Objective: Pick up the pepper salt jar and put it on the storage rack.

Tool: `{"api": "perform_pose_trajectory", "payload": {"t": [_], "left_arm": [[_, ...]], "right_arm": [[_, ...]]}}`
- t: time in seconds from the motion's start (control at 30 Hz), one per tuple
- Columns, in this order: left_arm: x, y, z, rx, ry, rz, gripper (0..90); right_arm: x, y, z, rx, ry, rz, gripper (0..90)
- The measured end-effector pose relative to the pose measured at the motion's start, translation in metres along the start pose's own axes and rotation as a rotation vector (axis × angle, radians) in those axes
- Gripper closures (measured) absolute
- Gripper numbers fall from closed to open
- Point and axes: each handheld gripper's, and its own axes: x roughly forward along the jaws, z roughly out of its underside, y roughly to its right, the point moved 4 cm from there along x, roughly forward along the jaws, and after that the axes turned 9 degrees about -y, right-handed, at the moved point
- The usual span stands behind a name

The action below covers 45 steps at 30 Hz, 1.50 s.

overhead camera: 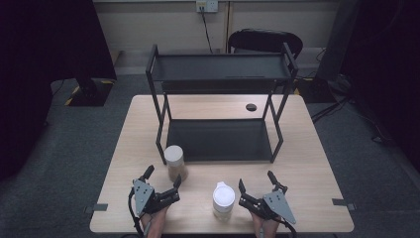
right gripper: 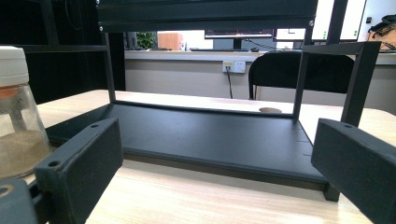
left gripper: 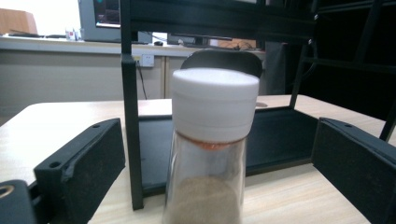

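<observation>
Left gripper (overhead camera: 162, 182) jaws apart around an unlabelled white-capped spice jar (overhead camera: 175, 162); right gripper (overhead camera: 256, 185) jaws apart at three o'clock of a second jar (overhead camera: 223, 200).

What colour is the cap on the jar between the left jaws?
White; the cap tops a clear jar of brownish powder, shown best in the left gripper view.

No legible txt, labels, brands or nos. anywhere: both jars' white lids are plain, far monitors too blurry.
</observation>
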Motion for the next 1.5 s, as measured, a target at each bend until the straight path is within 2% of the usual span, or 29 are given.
{"api": "perform_pose_trajectory", "payload": {"t": [0.17,0.4,0.63,0.9,1.13,1.5], "left_arm": [[-0.001,0.000,-0.007,0.013,0.006,0.012,0.8],[0.000,-0.001,-0.013,0.010,0.017,0.027,0.9],[0.003,-0.001,-0.019,0.019,0.009,0.047,0.9],[0.010,-0.002,-0.027,0.028,0.000,0.051,0.9],[0.021,-0.006,-0.028,0.036,0.001,0.061,1.5],[0.042,-0.012,-0.029,0.034,-0.065,0.073,9.9]], "right_arm": [[0.000,0.000,0.000,0.000,0.000,0.000,1.3],[0.000,0.000,0.000,0.000,0.000,0.000,1.3],[0.000,0.000,0.000,0.000,0.000,-0.001,1.3],[0.000,0.000,0.000,0.000,0.000,0.000,1.3],[0.000,0.000,0.000,0.000,0.000,0.000,1.3],[0.000,0.000,0.000,-0.001,0.000,-0.001,1.3]]}}
